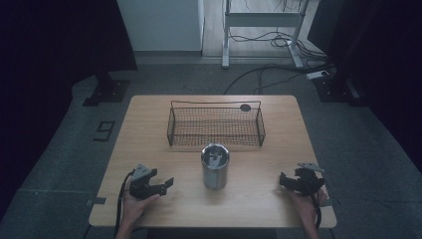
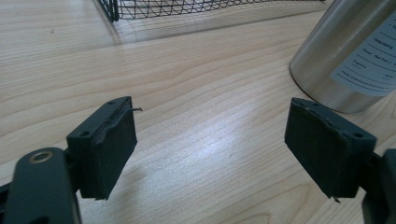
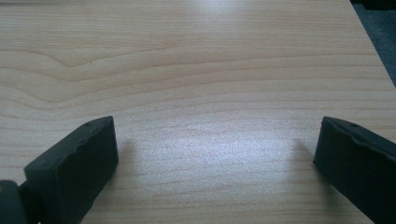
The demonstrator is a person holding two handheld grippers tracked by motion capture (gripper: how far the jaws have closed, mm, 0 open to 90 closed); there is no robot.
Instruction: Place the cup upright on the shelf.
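Steel cylindrical canister: my left gripper view crops its top and right side; label print blurred, unreadable. Black wire-mesh basket cropped above.

A wooden table bears a wire basket and steel canister.

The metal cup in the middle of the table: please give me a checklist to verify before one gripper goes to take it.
1. Metal cup stands upright: ok.
2. Left gripper jaws apart, nothing between them: ok.
3. Right gripper jaws apart, nothing between them: ok.
4. Bare table between each gripper and the cup: ok.
5. Wire basket stands apart behind the cup: ok.
6. Cup contents: cannot tell.
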